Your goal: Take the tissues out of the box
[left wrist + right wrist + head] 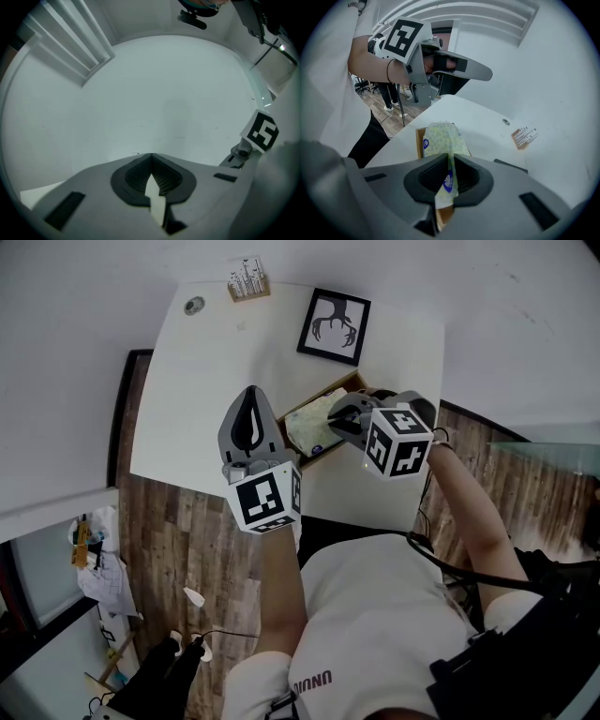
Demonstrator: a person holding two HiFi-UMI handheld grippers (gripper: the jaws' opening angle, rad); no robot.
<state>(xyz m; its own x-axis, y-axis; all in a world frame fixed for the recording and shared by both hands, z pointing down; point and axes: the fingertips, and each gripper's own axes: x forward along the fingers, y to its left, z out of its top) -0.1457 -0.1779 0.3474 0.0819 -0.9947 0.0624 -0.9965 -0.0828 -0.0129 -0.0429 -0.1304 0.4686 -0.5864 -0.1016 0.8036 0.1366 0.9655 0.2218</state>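
A wooden box (pixel 302 413) stands on the white table (pixel 216 399), with a pale yellow-green tissue pack (pixel 314 427) in it. My right gripper (pixel 337 418) reaches over the box from the right, shut on the pack's near edge. In the right gripper view the patterned pack (pixel 440 138) runs from the closed jaws (pixel 449 155) out over the box (pixel 419 140). Just left of the box, my left gripper (pixel 249 395) hovers above the table, shut with nothing in it (pixel 151 155).
A black-framed picture (pixel 335 326) lies on the table beyond the box. A small wooden holder (pixel 248 283) stands at the far edge, with a round disc (pixel 194 305) to its left. Wooden floor (pixel 187 540) lies below the table's near edge.
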